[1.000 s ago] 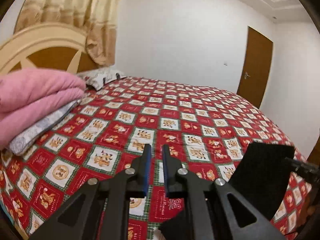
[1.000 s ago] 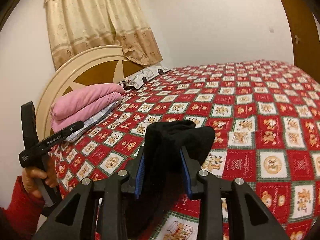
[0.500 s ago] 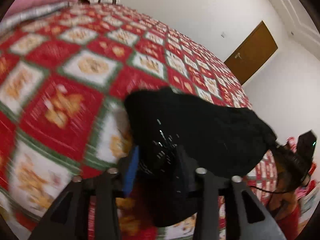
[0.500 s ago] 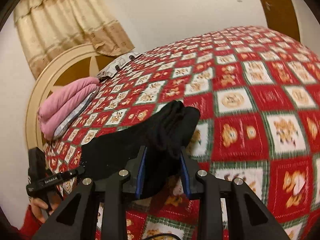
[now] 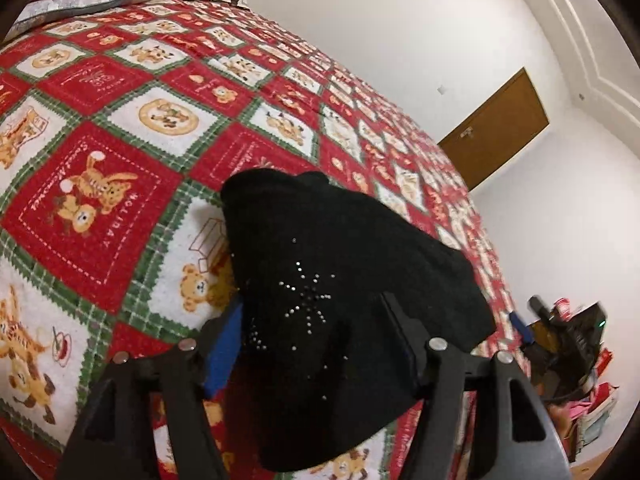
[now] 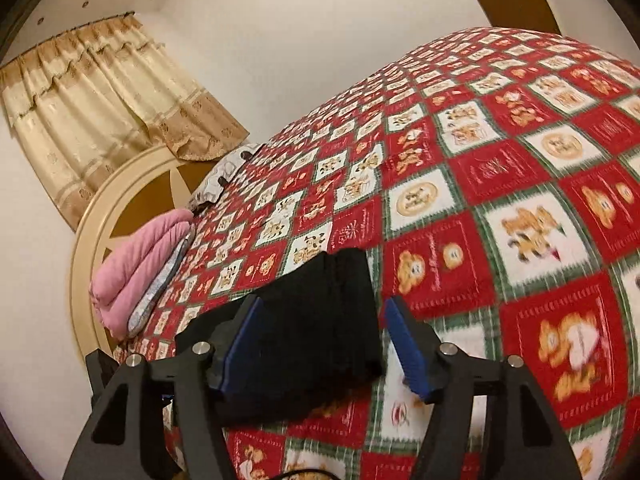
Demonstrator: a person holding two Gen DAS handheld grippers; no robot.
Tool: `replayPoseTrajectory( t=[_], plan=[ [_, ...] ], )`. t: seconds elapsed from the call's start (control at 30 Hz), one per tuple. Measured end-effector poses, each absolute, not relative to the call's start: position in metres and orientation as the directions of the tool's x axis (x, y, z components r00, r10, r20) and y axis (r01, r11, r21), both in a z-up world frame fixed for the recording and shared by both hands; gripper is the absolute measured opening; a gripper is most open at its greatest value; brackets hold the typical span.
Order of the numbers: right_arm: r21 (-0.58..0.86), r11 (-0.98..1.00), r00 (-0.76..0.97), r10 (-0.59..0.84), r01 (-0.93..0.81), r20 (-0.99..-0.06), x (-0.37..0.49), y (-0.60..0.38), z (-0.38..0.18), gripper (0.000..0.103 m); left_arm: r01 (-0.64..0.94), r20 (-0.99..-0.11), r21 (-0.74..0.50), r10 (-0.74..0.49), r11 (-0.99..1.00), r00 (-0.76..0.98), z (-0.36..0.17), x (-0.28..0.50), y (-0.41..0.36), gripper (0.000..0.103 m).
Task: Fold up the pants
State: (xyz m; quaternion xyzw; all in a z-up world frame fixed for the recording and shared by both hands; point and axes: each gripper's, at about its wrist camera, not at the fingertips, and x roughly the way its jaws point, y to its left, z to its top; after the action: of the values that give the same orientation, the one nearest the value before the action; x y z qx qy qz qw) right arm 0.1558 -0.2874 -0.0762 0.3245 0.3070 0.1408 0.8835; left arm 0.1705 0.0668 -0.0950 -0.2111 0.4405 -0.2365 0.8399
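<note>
The left gripper [image 5: 316, 332] has just been opening, the black pants [image 5: 344, 280] lying loose between its pads; the right gripper [image 6: 324, 344] has also just opened, its jaws apart around the folded pants [image 6: 320, 320]; these rest on the red patchwork bed [image 6: 520, 160], near a pink blanket [image 6: 140, 264].

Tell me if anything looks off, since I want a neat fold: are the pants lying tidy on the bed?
Mostly. The black pants lie folded on the bedspread, but the end seen from the left gripper humps up and tapers unevenly instead of lying flat.
</note>
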Motion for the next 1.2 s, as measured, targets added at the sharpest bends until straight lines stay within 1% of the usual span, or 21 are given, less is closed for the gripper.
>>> replayPoseTrajectory(
  t=[0.03, 0.07, 0.1, 0.17, 0.23, 0.27, 0.3, 0.33, 0.37, 0.4, 0.43, 0.47, 0.57, 0.63, 0.73, 0.8, 0.97, 1.07, 1.13, 1.17, 1.2],
  plan=[
    [0.648, 0.760, 0.758, 0.456, -0.057, -0.468, 0.163, -0.284, -0.078, 0.068, 0.208, -0.642, -0.560, -0.579, 0.802, 0.503, -0.096, 0.171, 0.066, 0.067],
    [0.633, 0.772, 0.739, 0.459, -0.057, -0.494, 0.173, -0.278, -0.083, 0.068, 0.209, -0.638, -0.561, -0.579, 0.801, 0.507, -0.096, 0.171, 0.065, 0.073],
    [0.632, 0.773, 0.721, 0.471, -0.061, -0.507, 0.180, -0.274, -0.088, 0.068, 0.219, -0.629, -0.570, -0.592, 0.792, 0.504, -0.095, 0.170, 0.063, 0.078],
    [0.642, 0.764, 0.666, 0.513, -0.067, -0.541, 0.196, -0.261, -0.104, 0.068, 0.227, -0.636, -0.556, -0.585, 0.800, 0.504, -0.095, 0.171, 0.059, 0.079],
    [0.660, 0.748, 0.632, 0.544, -0.066, -0.553, 0.201, -0.251, -0.117, 0.069, 0.233, -0.651, -0.531, -0.568, 0.815, 0.504, -0.095, 0.171, 0.056, 0.079],
    [0.640, 0.765, 0.647, 0.526, -0.075, -0.552, 0.198, -0.246, -0.117, 0.070, 0.231, -0.655, -0.524, -0.562, 0.819, 0.505, -0.095, 0.171, 0.056, 0.072],
    [0.619, 0.781, 0.649, 0.513, -0.081, -0.562, 0.196, -0.242, -0.116, 0.070, 0.220, -0.660, -0.512, -0.544, 0.830, 0.518, -0.095, 0.170, 0.057, 0.054],
    [0.588, 0.804, 0.640, 0.499, -0.089, -0.585, 0.196, -0.237, -0.114, 0.067, 0.216, -0.662, -0.510, -0.541, 0.832, 0.519, -0.097, 0.170, 0.059, 0.042],
    [0.560, 0.823, 0.626, 0.488, -0.098, -0.608, 0.196, -0.233, -0.112, 0.055, 0.213, -0.658, -0.528, -0.554, 0.822, 0.510, -0.100, 0.170, 0.061, 0.024],
    [0.544, 0.833, 0.612, 0.483, -0.100, -0.626, 0.196, -0.230, -0.111, 0.046, 0.204, -0.644, -0.566, -0.583, 0.798, 0.495, -0.103, 0.172, 0.064, 0.021],
    [0.533, 0.840, 0.600, 0.479, -0.103, -0.640, 0.196, -0.229, -0.110, 0.037, 0.195, -0.636, -0.584, -0.593, 0.788, 0.494, -0.103, 0.171, 0.066, 0.020],
    [0.525, 0.844, 0.595, 0.480, -0.110, -0.645, 0.194, -0.230, -0.107, 0.033, 0.191, -0.626, -0.593, -0.597, 0.782, 0.501, -0.101, 0.171, 0.067, 0.020],
    [0.485, 0.864, 0.609, 0.457, -0.131, -0.649, 0.192, -0.224, -0.092, 0.028, 0.222, -0.605, -0.546, -0.564, 0.808, 0.562, -0.082, 0.167, 0.066, 0.020],
    [0.453, 0.877, 0.635, 0.442, -0.159, -0.634, 0.190, -0.217, -0.077, 0.028, 0.239, -0.599, -0.512, -0.542, 0.825, 0.590, -0.070, 0.168, 0.064, 0.018],
    [0.430, 0.874, 0.675, 0.459, -0.226, -0.578, 0.194, -0.200, -0.045, 0.027, 0.277, -0.588, -0.429, -0.499, 0.860, 0.637, -0.050, 0.177, 0.061, 0.016],
    [0.413, 0.867, 0.693, 0.480, -0.280, -0.537, 0.201, -0.184, -0.021, 0.027, 0.298, -0.571, -0.391, -0.483, 0.871, 0.664, -0.033, 0.189, 0.064, 0.015],
    [0.361, 0.864, 0.736, 0.493, -0.351, -0.464, 0.228, -0.150, 0.013, 0.027, 0.296, -0.507, -0.286, -0.406, 0.912, 0.760, 0.008, 0.218, 0.080, 0.015],
    [0.352, 0.871, 0.752, 0.479, -0.344, -0.453, 0.254, -0.135, 0.010, 0.027, 0.280, -0.493, -0.229, -0.359, 0.932, 0.792, 0.018, 0.239, 0.093, 0.015],
    [0.378, 0.868, 0.743, 0.478, -0.322, -0.468, 0.277, -0.130, -0.011, 0.027, 0.255, -0.519, -0.187, -0.316, 0.949, 0.795, 0.008, 0.258, 0.101, 0.016],
    [0.381, 0.872, 0.732, 0.473, -0.308, -0.491, 0.287, -0.128, -0.022, 0.028, 0.245, -0.540, -0.167, -0.296, 0.955, 0.788, -0.001, 0.267, 0.103, 0.017],
    [0.382, 0.876, 0.716, 0.466, -0.293, -0.520, 0.295, -0.127, -0.036, 0.029, 0.235, -0.567, -0.142, -0.273, 0.962, 0.777, -0.012, 0.273, 0.103, 0.025]
  ],
)
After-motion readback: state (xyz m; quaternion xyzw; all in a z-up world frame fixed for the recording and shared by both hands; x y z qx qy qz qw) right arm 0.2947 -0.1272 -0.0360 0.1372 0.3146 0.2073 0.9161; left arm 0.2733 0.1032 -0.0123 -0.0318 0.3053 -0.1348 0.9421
